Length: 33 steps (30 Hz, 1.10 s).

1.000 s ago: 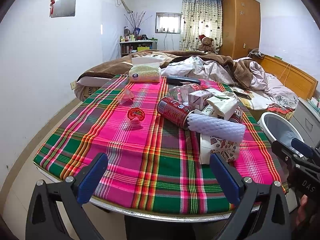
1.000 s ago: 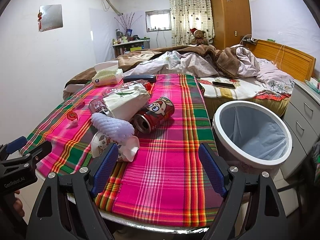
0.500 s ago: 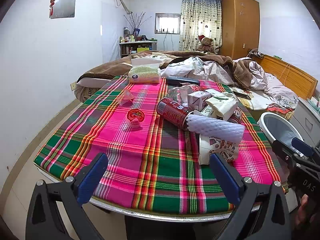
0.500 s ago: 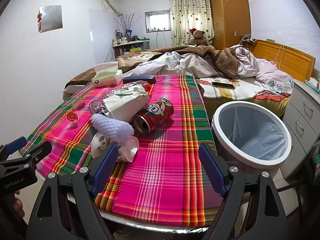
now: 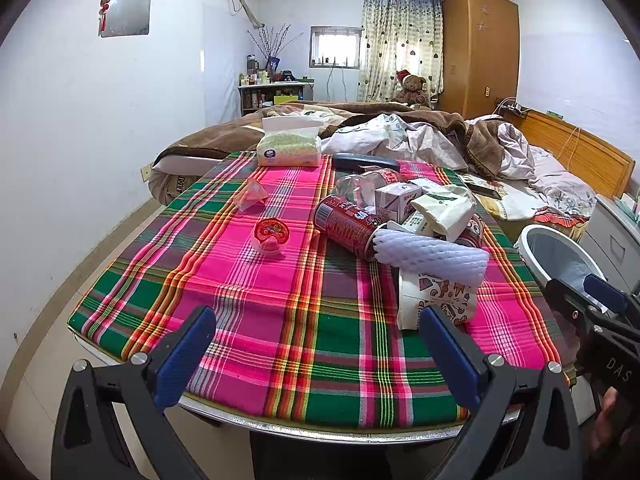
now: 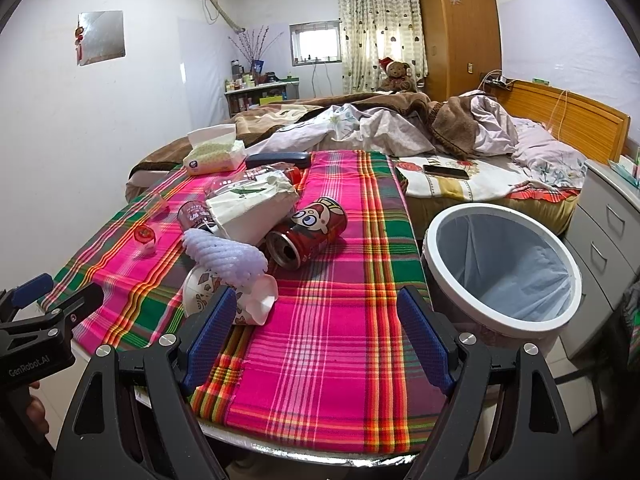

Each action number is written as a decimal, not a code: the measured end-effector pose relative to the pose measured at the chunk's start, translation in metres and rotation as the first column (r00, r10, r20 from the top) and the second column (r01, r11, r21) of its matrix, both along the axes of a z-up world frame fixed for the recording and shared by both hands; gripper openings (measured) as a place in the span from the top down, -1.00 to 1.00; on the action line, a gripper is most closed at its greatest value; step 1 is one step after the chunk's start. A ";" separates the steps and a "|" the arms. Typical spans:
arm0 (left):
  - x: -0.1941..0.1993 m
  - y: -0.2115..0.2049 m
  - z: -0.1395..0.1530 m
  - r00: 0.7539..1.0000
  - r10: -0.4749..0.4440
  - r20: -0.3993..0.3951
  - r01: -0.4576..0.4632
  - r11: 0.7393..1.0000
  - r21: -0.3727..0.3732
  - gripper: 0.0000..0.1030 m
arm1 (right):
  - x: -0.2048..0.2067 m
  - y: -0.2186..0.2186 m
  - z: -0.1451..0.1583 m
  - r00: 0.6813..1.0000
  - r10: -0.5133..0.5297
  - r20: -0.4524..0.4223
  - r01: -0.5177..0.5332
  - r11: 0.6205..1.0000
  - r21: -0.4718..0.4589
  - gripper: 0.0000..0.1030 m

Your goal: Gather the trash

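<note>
Both cams sit low at the counter's (image 5: pixel 304 320) near edge, facing the far bed (image 6: pixel 500 152). Left one's further left, right one's by the bin (image 6: pixel 500 320). Both catch the trash pile (image 5: pixel 400 224).

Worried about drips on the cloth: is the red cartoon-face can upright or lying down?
Lying down. The red cartoon-face drink can rests on its side on the plaid tablecloth, its opened top facing the camera.

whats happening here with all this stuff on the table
A person holds tongs in each hand over a plaid-covered table littered with trash. The left tongs and right tongs are both open and empty. Red cans, a paper cup and white foam netting lie in a pile. The lined trash bin beside the table looks empty.
</note>
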State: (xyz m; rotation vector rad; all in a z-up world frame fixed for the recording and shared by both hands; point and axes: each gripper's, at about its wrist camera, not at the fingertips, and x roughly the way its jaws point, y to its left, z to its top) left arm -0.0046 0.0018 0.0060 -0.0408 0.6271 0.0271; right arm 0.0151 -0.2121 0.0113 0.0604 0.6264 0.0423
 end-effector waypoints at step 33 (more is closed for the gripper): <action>0.075 0.018 0.002 0.995 -0.095 -0.043 0.091 0.993 -0.079 -1.00 | 0.062 -0.013 -0.015 0.993 -0.072 -0.098 0.077 0.996 0.040 -0.63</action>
